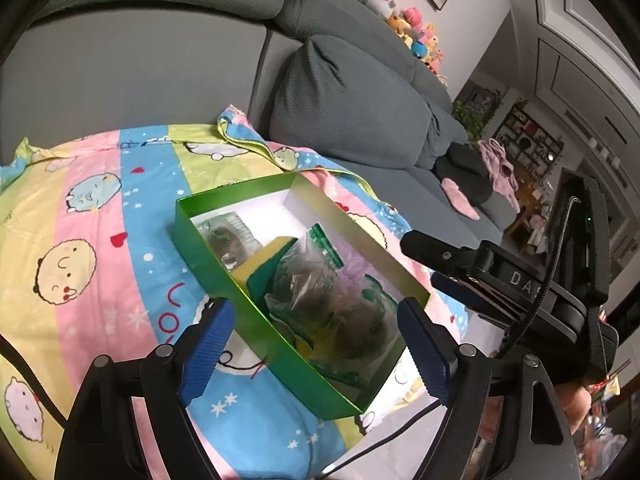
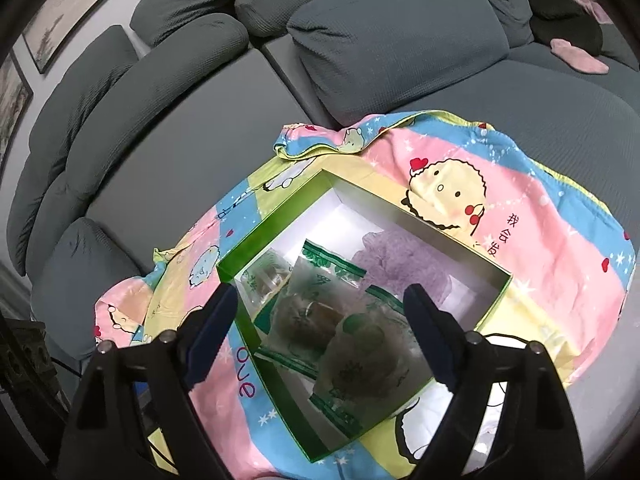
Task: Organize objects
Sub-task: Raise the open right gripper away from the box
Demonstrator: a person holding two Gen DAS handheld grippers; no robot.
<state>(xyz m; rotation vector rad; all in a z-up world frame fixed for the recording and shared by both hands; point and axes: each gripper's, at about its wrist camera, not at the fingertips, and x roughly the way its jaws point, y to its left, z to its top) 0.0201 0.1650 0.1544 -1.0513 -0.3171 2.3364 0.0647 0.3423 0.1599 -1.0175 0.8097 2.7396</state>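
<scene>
A green box (image 1: 216, 276) with a white inside lies uncovered on a cartoon-print cloth (image 1: 120, 216) spread over a grey sofa. In it are clear bags with green print (image 1: 316, 280), a yellow and green sponge (image 1: 262, 264) and a fluffy purple cloth (image 2: 400, 256). My left gripper (image 1: 316, 312) hangs open above the box's near corner, nothing between its blue pads. My right gripper (image 2: 320, 296) is open too, above the bags (image 2: 316, 308) and the box (image 2: 256, 344), holding nothing. In the left wrist view the right gripper (image 1: 432, 264) shows just past the box's right side.
Large grey sofa cushions (image 1: 352, 112) stand behind the cloth (image 2: 520, 216). A pink sock (image 2: 576, 58) and dark clothing lie further along the seat. Plush toys (image 1: 412, 28) line the sofa back. A black cable runs over the cloth near the front edge.
</scene>
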